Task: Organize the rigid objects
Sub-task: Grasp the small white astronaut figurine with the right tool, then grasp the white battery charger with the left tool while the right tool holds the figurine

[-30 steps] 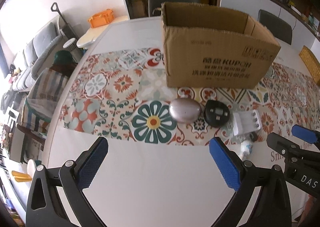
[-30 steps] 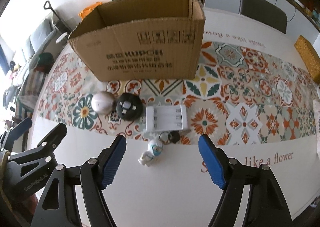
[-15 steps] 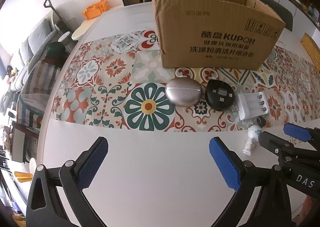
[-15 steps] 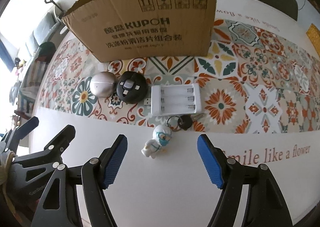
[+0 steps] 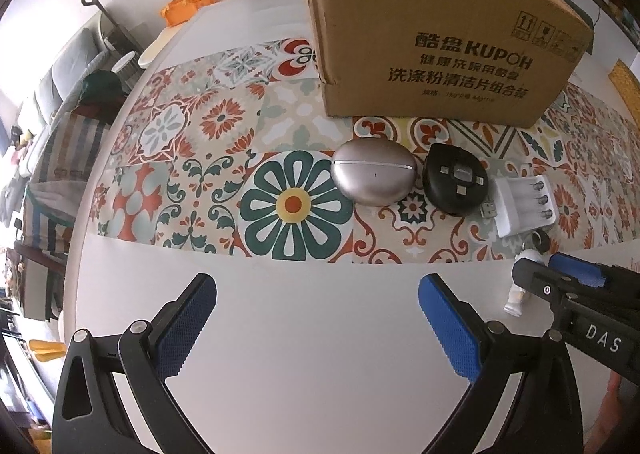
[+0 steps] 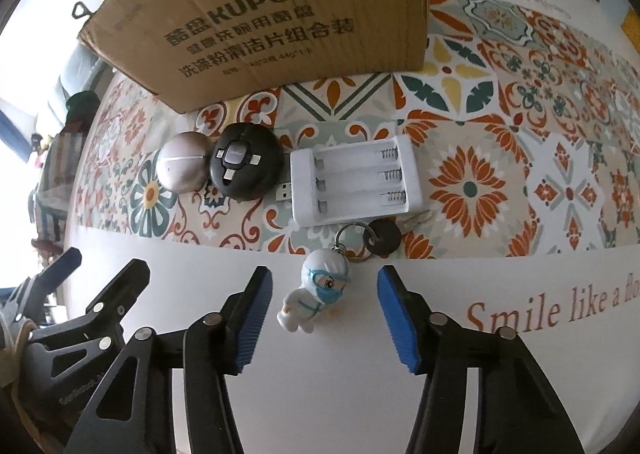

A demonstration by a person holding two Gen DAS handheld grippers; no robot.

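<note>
**A:** Looking down your right gripper (image 6: 325, 318), you have the small white figurine keychain in a blue mask (image 6: 316, 294) lying on the white tablecloth (image 6: 320, 394) between the blue pads, touching neither. The jaws have just been closing and now stand at a middling gap, nothing held.

**B:** Which way does it lie?

**A:** Its long axis runs on a slant, feet toward your left pad and head up toward the key ring. The ring leads on to a black-headed key (image 6: 384, 236) just beyond the pad tips, close under the white three-slot battery charger (image 6: 354, 183). I judge that your pads will meet the body across its slant, so the key will likely trail behind when you lift.

**B:** And my other hand?

**A:** Your left gripper (image 5: 318, 324) is wide open over bare cloth, holding nothing. The nearest thing ahead of it is the champagne-coloured oval earbud case (image 5: 374, 171), a little to the right of its centre line. The keychain is far nearer your right hand.

**B:** Count for me.

**A:** One earbud case, one round black cable adapter (image 5: 454, 178), one charger and one keychain with its key, all in a row before one brown cardboard box (image 6: 276, 13).
</note>
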